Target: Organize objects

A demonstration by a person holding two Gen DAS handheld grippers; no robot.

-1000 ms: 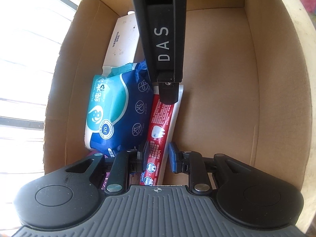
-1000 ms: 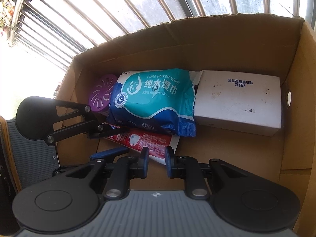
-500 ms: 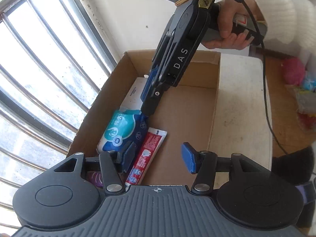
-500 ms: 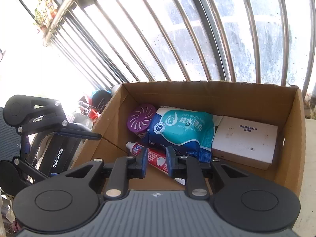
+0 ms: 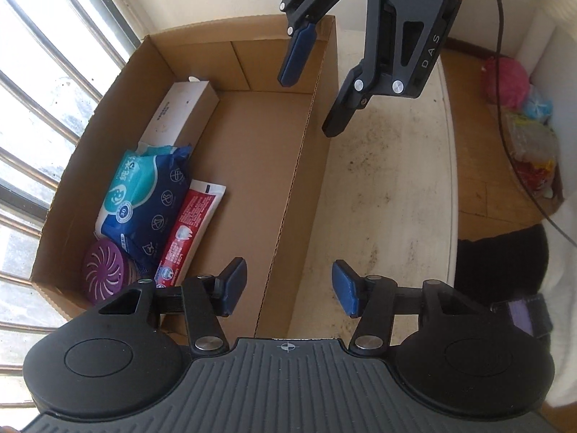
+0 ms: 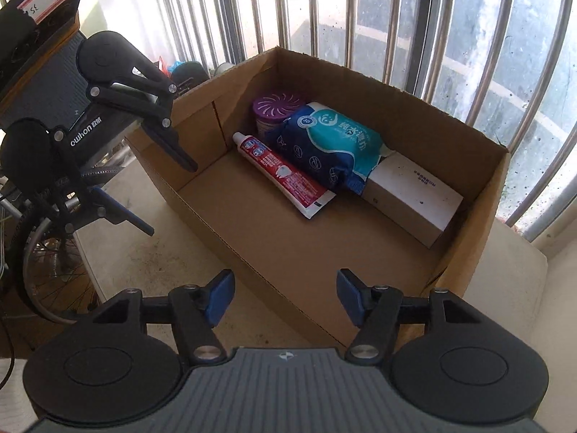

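An open cardboard box (image 5: 252, 166) (image 6: 288, 238) holds a white carton (image 5: 180, 108) (image 6: 414, 195), a blue wet-wipes pack (image 5: 144, 195) (image 6: 335, 144), a red toothpaste tube (image 5: 191, 227) (image 6: 288, 176) and a purple air freshener (image 5: 108, 274) (image 6: 276, 106), all lined along its window side. My left gripper (image 5: 290, 288) (image 6: 166, 196) hovers above the box's near wall. Its jaws are closing with nothing between them. My right gripper (image 5: 313, 97) (image 6: 285, 299) hangs over the box's rim and the table. Its jaws are opening, with nothing between them either.
The box stands on a stained white tabletop (image 5: 389, 198) (image 6: 144, 252) against a barred window (image 6: 360, 18). Coloured bags (image 5: 505, 75) lie on the floor beyond the table. A bicycle wheel (image 6: 43, 270) stands past the table's edge.
Both grippers have risen out of the box and drawn back over its table-side wall. Both let go of the toothpaste tube, which lies in the box. Both jaws now stand apart.
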